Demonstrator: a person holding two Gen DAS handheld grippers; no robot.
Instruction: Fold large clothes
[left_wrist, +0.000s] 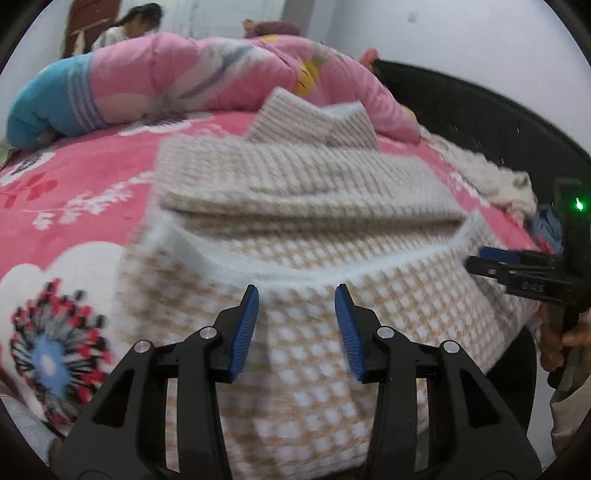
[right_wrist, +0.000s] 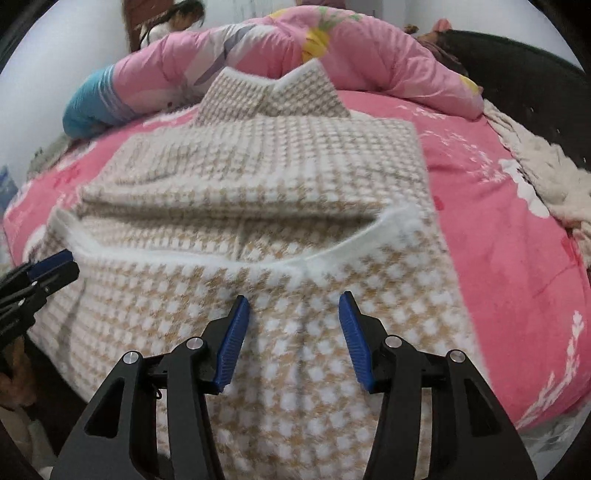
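The sweater lies on the bed, near its front edge, with the sleeves already folded in across the body and the collar pointing away from me. My left gripper and right gripper both hover over the lower part, fingers wide, holding nothing. I judge I keep them side by side here so I can take the white hem at two places and fold it evenly. I see no containers here.
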